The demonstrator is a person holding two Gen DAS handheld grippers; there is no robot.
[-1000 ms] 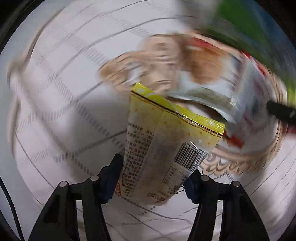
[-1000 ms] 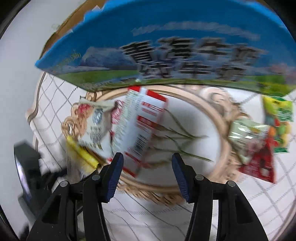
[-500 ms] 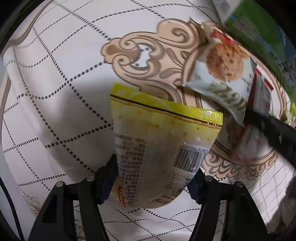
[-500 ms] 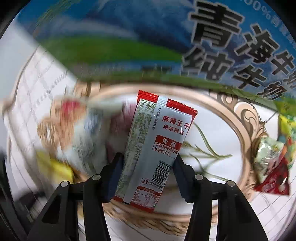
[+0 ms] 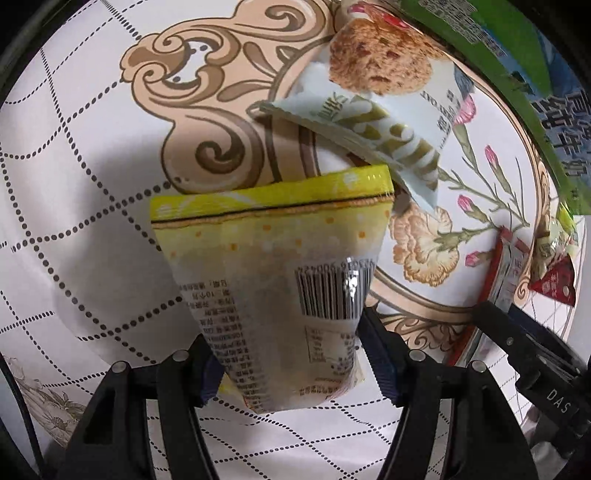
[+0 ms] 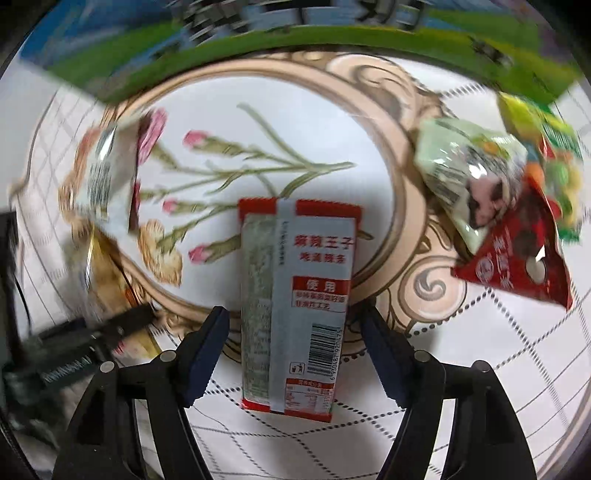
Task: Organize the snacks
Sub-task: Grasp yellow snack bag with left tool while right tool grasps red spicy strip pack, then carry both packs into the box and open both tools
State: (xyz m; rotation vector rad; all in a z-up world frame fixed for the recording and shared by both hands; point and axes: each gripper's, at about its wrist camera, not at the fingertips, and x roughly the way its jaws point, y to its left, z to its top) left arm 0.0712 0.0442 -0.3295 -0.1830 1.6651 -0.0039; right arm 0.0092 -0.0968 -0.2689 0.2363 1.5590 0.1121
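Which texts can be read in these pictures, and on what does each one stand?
"麻辣王子", "地道辣条", "使用": red-and-white packet.
"DAS": right hand-held gripper, its jaws opening around that packet.
Print on the yellow packet, cookie packet and blue-green carton: too small or blurred.

We see a table covered by a white tablecloth (image 5: 74,229) with a dotted grid and a tan scrolled oval frame around printed flowers. On it lie a pale cookie packet (image 5: 373,107) at the frame's left end, a pale green packet (image 6: 465,173) and a red packet (image 6: 517,258) overlapping at its right end, and a green-and-blue carton (image 6: 332,33) along the far edge.
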